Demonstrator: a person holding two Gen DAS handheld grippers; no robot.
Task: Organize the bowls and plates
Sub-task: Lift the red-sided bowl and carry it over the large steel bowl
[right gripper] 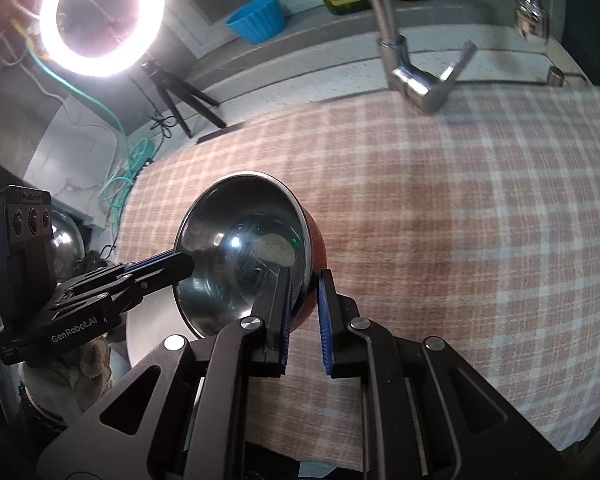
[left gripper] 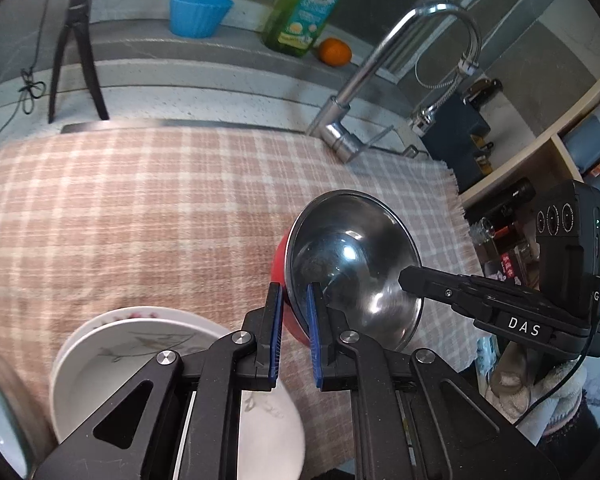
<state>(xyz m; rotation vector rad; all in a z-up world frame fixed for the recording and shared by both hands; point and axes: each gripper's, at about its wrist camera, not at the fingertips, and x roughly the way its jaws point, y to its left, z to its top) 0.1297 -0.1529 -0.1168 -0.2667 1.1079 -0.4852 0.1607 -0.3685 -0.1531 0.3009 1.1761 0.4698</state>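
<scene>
A bowl [left gripper: 352, 248], steel inside and red outside, is held from both sides over the checked cloth [left gripper: 140, 208]. My left gripper [left gripper: 294, 292] is shut on its left rim, one blue pad inside and one on the red wall. My right gripper [left gripper: 410, 280] comes in from the right and clamps the opposite rim. In the right wrist view the same bowl [right gripper: 240, 232] has my right gripper [right gripper: 304, 276] shut on its near right rim, and the left gripper [right gripper: 184, 264] pinches the left edge. White stacked plates [left gripper: 100, 360] lie at the lower left.
A chrome faucet [left gripper: 380, 80] stands behind the cloth. A blue cup [left gripper: 198, 14], a green bottle [left gripper: 308, 4] and an orange [left gripper: 334, 51] sit on the back ledge. A tripod [left gripper: 78, 52] with a ring light [right gripper: 102, 16] stands at the left, shelves [left gripper: 560, 152] at the right.
</scene>
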